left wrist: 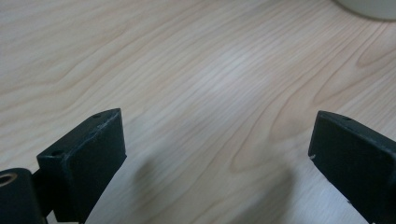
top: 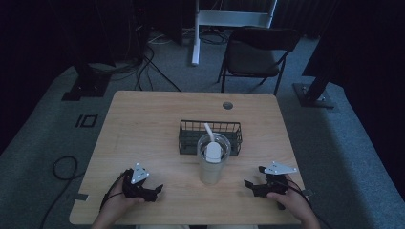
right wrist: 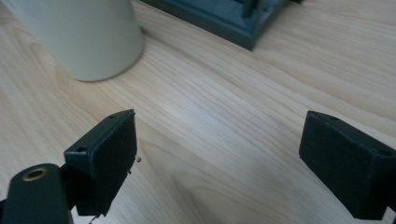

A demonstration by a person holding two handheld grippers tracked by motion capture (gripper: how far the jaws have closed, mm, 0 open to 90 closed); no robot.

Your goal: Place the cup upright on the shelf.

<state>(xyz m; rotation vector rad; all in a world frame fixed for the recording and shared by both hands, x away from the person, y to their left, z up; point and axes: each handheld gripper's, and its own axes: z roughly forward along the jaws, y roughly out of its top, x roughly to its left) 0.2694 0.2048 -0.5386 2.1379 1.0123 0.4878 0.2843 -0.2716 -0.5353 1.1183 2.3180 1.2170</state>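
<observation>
A pale translucent cup (top: 213, 159) stands on the wooden table (top: 143, 124), with a white handled object (top: 211, 148) upright inside it. Just behind the cup sits a dark wire basket (top: 191, 138). My left gripper (top: 157, 189) rests near the front left edge, open, with bare wood between its jaws (left wrist: 219, 140). My right gripper (top: 251, 180) rests at the front right, open and holding nothing (right wrist: 219, 149). In the right gripper view the cup's base (right wrist: 88, 37) is ahead to the left and the basket's corner (right wrist: 233, 23) lies beyond it.
A round grommet hole (top: 228, 105) is near the table's far edge. A dark folding chair (top: 255, 55) stands behind the table, with stand bases (top: 313, 95) and cables (top: 64, 167) on the grey floor around it.
</observation>
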